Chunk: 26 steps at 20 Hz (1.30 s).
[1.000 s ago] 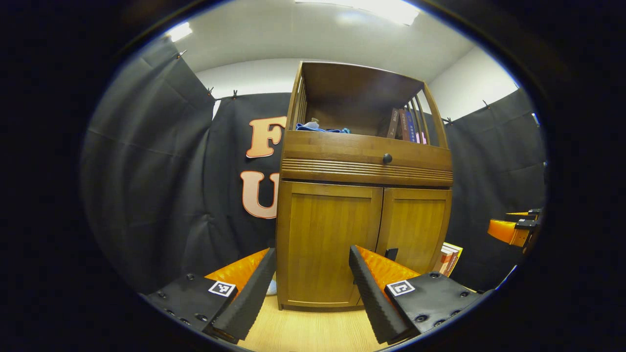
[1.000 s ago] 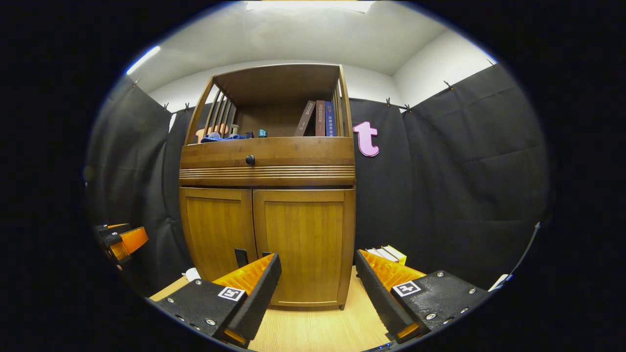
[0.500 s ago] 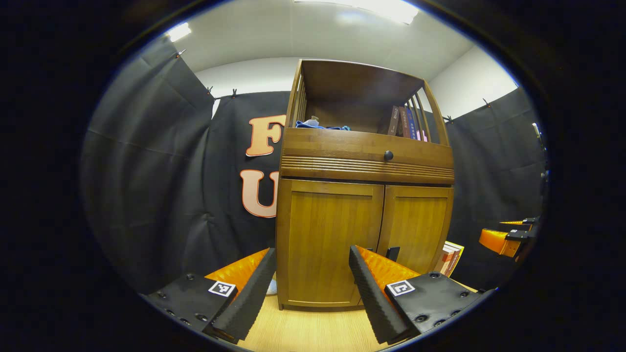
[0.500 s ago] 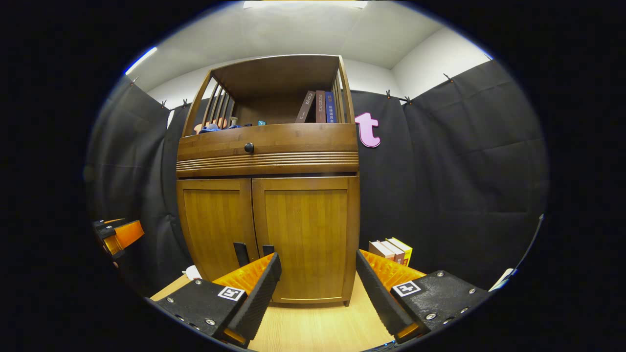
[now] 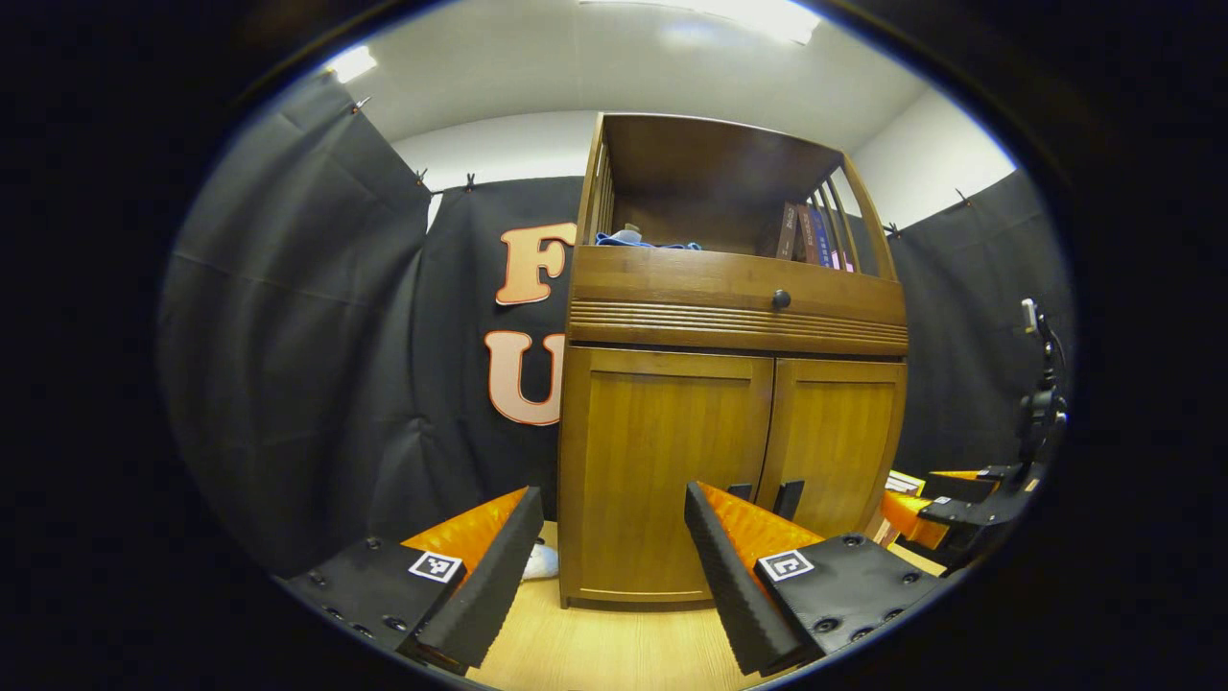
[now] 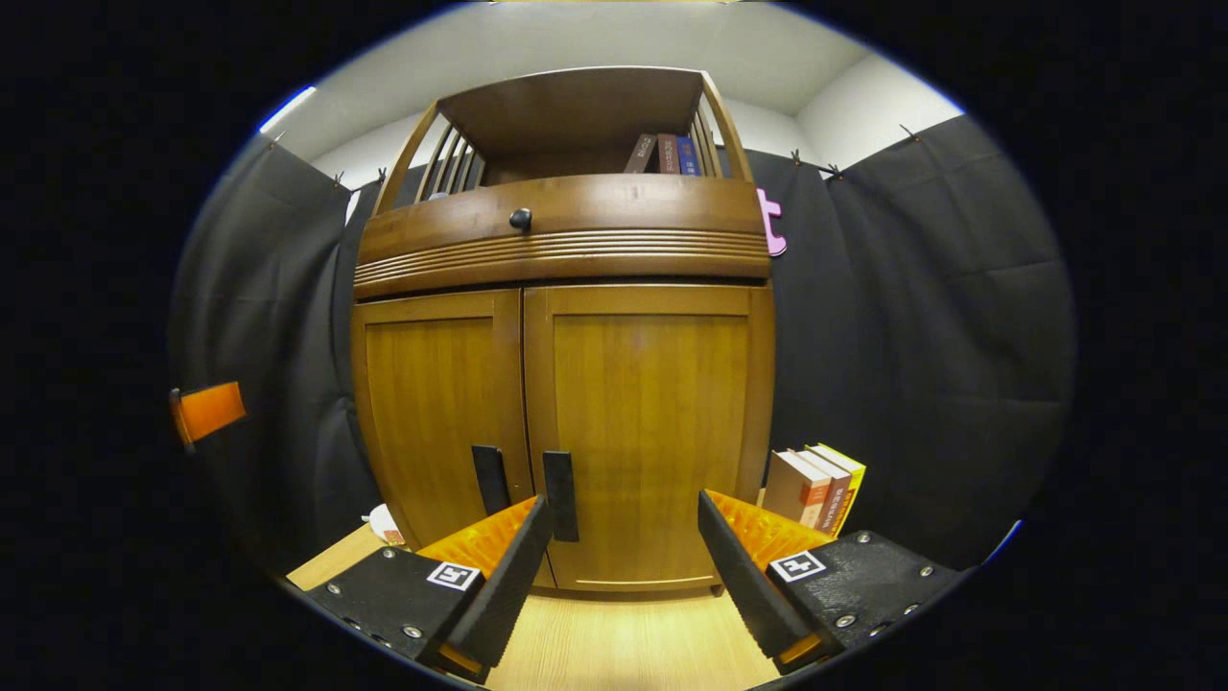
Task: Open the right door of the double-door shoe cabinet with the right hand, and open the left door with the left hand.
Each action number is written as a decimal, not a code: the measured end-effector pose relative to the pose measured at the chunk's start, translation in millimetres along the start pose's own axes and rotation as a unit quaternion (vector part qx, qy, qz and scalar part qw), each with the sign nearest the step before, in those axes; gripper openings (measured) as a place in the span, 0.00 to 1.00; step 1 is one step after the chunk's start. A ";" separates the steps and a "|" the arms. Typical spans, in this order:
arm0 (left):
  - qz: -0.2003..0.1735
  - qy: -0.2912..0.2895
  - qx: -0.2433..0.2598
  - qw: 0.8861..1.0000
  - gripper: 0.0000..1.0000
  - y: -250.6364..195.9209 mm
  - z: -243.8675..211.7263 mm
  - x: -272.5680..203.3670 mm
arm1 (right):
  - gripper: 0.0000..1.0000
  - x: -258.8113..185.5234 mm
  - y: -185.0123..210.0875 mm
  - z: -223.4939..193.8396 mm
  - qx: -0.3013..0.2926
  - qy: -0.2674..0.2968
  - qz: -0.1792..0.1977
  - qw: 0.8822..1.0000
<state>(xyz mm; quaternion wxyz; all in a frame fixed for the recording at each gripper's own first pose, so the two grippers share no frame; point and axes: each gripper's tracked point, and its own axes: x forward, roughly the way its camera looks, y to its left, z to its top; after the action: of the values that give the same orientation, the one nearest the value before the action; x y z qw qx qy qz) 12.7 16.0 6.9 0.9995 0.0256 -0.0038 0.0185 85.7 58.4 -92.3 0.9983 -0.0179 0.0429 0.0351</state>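
Right hand-held gripper (image 6: 624,537), spread, over wood floor (image 6: 624,638) before shoe cabinet (image 6: 652,403).

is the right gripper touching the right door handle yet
Cannot tell. In the right gripper view, the open right gripper has one finger overlapping the right door handle, so neither contact nor a gap shows plainly.

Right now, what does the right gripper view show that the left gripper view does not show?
Right gripper view: floor books standing plainly beside the cabinet, and the right gripper, open. Left gripper view: a blue cloth on the upper shelf, and the left gripper, open. Both: the cabinet with left door and right door shut, the drawer knob and the shelf books.
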 end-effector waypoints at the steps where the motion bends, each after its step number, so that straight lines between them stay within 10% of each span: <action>1: 0.004 0.000 0.001 1.000 0.94 2.9 -0.7 -0.3 | 0.94 9.9 4.9 -4.9 0.002 0.004 0.003 1.000; 15: 0.081 0.018 0.014 0.996 0.94 72.3 -19.5 2.5 | 0.85 137.2 52.0 -72.6 0.024 0.056 0.020 0.998; 26: 0.098 0.022 0.013 0.995 0.94 80.5 -25.8 2.4 | 0.34 155.3 60.9 -88.6 0.030 0.071 0.037 0.996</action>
<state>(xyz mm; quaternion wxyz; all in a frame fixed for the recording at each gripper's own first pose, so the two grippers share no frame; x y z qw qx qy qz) 12.3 97.7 -14.7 0.9923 0.0378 0.0164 0.1170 228.2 126.3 -196.0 0.9909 0.0116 0.1150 0.0692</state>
